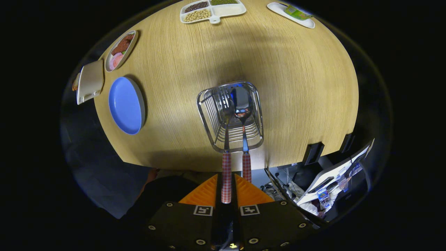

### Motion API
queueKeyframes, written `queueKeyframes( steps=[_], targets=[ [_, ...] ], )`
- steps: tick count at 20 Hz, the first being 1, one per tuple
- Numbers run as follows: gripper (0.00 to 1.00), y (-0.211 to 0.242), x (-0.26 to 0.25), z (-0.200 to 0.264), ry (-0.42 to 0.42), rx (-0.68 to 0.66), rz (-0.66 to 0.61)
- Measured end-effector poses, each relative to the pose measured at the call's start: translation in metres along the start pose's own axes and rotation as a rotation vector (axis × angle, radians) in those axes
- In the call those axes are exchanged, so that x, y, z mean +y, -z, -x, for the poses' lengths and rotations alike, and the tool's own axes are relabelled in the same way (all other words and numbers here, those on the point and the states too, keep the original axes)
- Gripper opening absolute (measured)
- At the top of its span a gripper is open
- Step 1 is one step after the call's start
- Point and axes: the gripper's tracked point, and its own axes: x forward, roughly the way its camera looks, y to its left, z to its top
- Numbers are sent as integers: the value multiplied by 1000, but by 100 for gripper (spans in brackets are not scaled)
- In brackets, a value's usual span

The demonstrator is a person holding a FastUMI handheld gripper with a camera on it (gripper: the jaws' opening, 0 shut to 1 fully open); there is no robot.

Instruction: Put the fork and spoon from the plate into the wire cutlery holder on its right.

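Fork (226,115) is clamped by its checked handle between the gripper (226,190) fingers, head down inside the wire holder (205,104) near the table's (296,87) front edge, spoon (243,104) already in beside it. Blue plate (126,105) left looks bare. Next up, I reckon: just let go.

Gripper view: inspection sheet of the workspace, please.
Surface: light wood-grain table.
Job's things: chrome wire cutlery holder beyond the fingers; fork with red checked handle and matching spoon, heads over the holder; round blue plate, bare, beside it.
Clutter: divided white trays of food, beige lidded box.
Grippers: gripper shut on the fork handle.
Cables: nothing seen.
Surroundings: papers, bottles beside the table.
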Motion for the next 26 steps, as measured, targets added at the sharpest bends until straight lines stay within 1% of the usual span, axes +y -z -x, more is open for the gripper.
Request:
queueKeyframes(
  steps=[4, 8, 10, 14, 16, 17, 18, 19, 20, 21, 24, 25, 26],
  targets=[
    [19, -12, 2, 12, -28, -60, -27],
    [21, -23, 2, 24, -64, -143, -58],
    [24, -24, -1, 27, -73, -189, -57],
    [33, -40, 10, 49, -137, -369, -55],
    [40, -48, 16, 65, -162, -477, -43],
    [49, -51, 19, 73, -175, -528, -39],
    [54, -55, 22, 84, -187, -586, -39],
    [62, -59, 22, 93, -192, -639, -35],
    [66, -64, 20, 102, -189, -702, -30],
    [73, -68, 17, 111, -180, -765, -25],
    [78, -81, 11, 150, -171, -963, -18],
    [82, -82, 11, 161, -171, -1019, -19],
    [82, -82, 7, 171, -154, -1066, -23]
  ],
)
